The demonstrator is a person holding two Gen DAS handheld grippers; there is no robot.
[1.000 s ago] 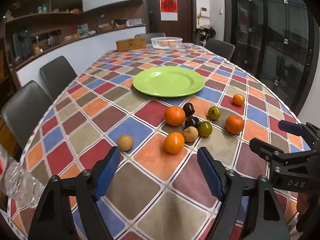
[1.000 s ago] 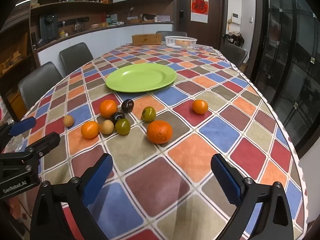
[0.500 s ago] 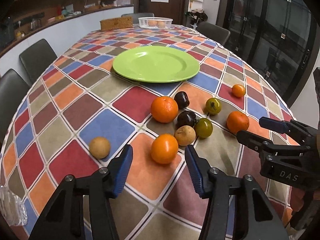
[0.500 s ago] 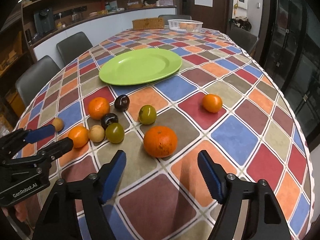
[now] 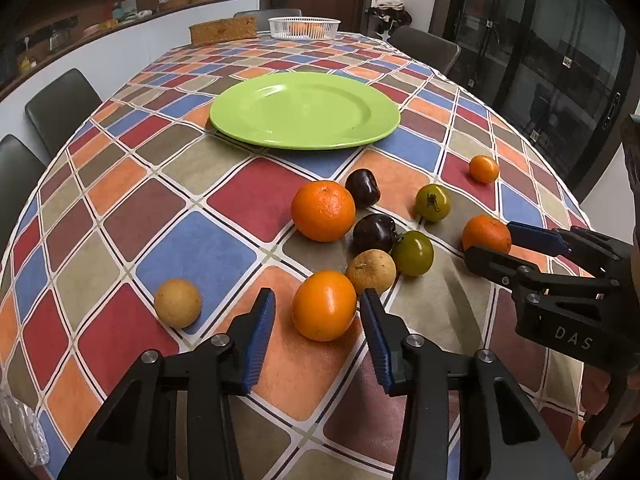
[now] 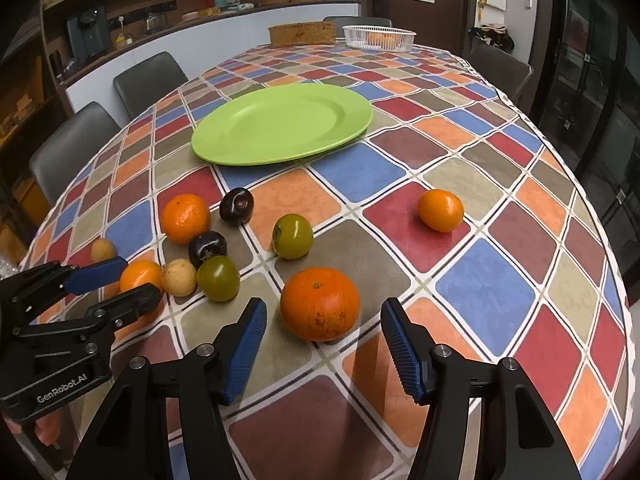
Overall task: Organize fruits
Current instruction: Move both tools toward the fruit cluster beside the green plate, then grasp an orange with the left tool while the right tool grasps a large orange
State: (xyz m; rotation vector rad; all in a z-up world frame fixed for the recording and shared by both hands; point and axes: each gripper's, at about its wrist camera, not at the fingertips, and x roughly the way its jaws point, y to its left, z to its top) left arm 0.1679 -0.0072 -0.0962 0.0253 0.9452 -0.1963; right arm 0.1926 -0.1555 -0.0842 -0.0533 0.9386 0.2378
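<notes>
Several fruits lie on the checked tablecloth in front of an empty green plate (image 5: 304, 110) (image 6: 280, 124). My left gripper (image 5: 320, 312) is open, its blue pads on either side of a near orange (image 5: 324, 306), not touching it. My right gripper (image 6: 322, 328) is open around a large orange (image 6: 320, 304), also apart from it. That large orange shows in the left wrist view (image 5: 486, 234) between the right gripper's fingertips (image 5: 532, 236). A second large orange (image 5: 323, 211), two dark plums (image 5: 362, 188), two green tomatoes (image 5: 413, 253) and two tan fruits (image 5: 178, 303) lie close by.
A small orange (image 6: 440, 211) lies alone to the right. A white basket (image 6: 379, 37) with fruit and a woven box (image 6: 302, 34) stand at the table's far end. Dark chairs (image 6: 148, 80) line the left side. The table edge curves close on the right.
Both grippers moved forward and down toward the fruit. Each has narrowed its opening and now brackets an orange.
</notes>
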